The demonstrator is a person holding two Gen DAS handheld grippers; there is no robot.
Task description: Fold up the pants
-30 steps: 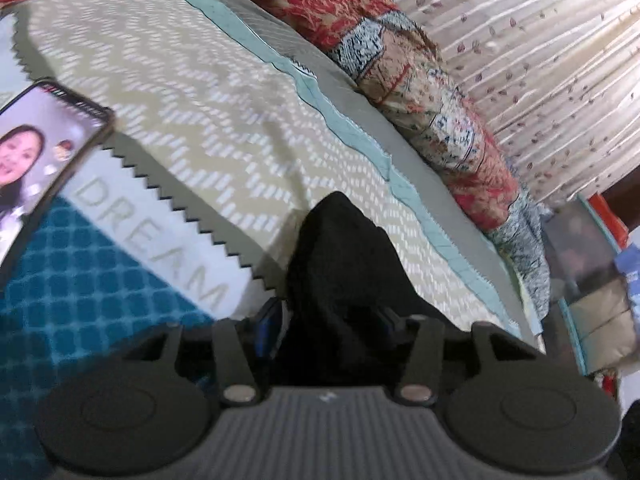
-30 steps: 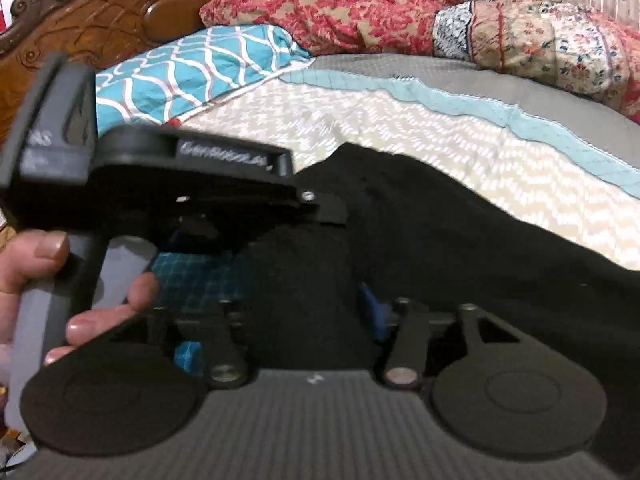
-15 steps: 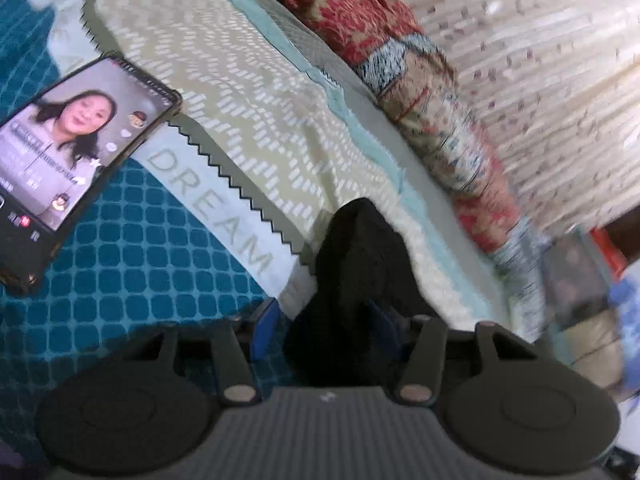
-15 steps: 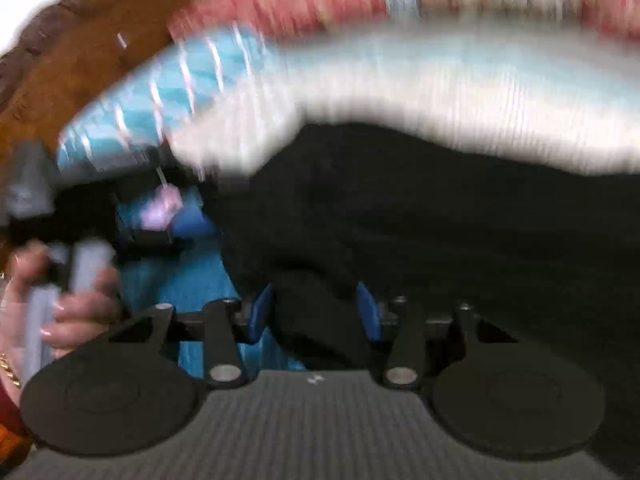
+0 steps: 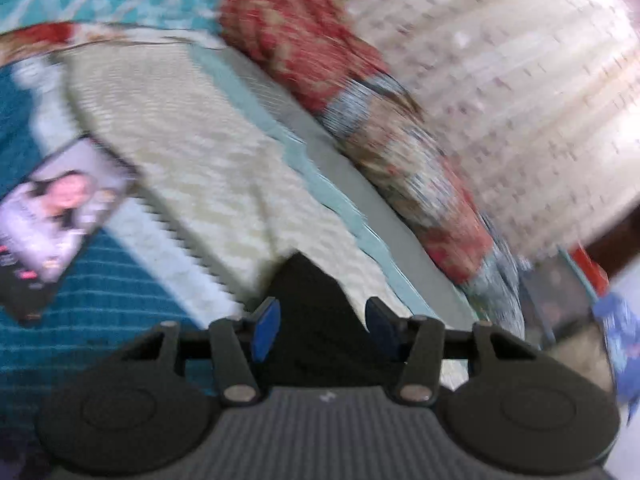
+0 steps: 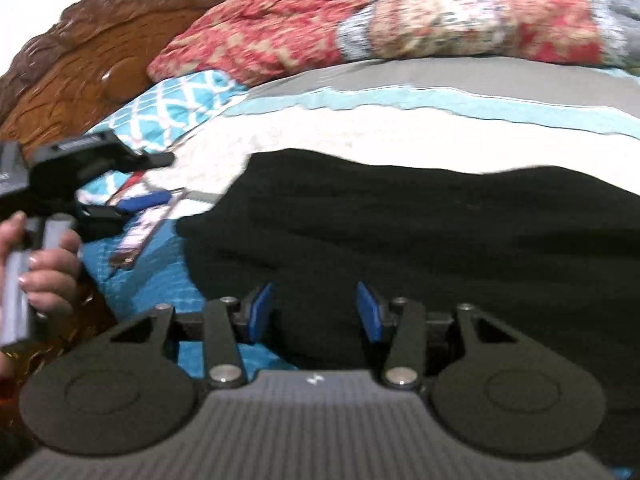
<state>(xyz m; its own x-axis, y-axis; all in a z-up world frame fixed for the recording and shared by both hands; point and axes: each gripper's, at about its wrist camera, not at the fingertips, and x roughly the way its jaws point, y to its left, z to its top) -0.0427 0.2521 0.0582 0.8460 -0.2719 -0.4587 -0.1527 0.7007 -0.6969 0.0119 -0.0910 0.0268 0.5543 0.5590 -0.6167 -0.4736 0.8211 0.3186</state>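
Both grippers, left gripper (image 5: pixel 322 326) and right gripper (image 6: pixel 316 312), gape wide over the black pants (image 6: pixel 420 240), whose length runs rightward from the phone (image 6: pixel 140 232), nearer the right.

The bed (image 6: pixel 400 136) lies bare beyond the black pants (image 6: pixel 420 240) up to the patterned quilt (image 6: pixel 400 28) heaped along its far edge, which blocks that side. A phone (image 5: pixel 56 220) lies on the cover left of the pants. The carved headboard (image 6: pixel 80 68) and a teal pillow (image 6: pixel 176 108) close off the left end.
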